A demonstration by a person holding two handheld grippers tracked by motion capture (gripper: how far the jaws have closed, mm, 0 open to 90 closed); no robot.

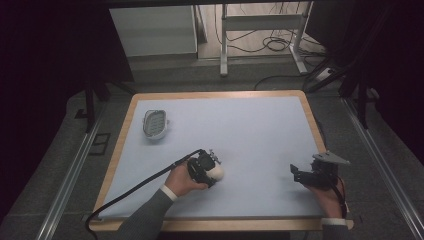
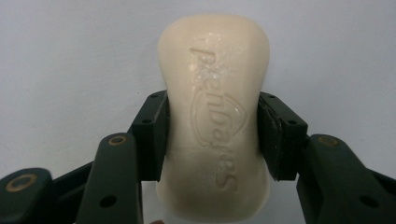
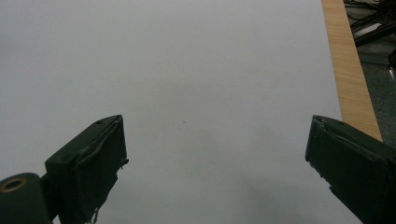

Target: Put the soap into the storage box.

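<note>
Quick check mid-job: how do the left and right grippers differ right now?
The left gripper is shut on a cream bar of soap, its jaws pressing both sides; the right gripper is open, with nothing between its jaws. In the high view the left gripper sits near the middle of the table, while the right is close to the right edge. Both are black, hand-held and low over the table.

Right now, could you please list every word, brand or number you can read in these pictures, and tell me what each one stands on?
"Safeguard": embossed along the face of the cream soap bar clamped in the left gripper; it reads upside down in the left gripper view, and the middle letters are soft, so the reading is likely rather than certain.
White soap dish: no text legible in the high view.
Right gripper: no markings visible.
</note>
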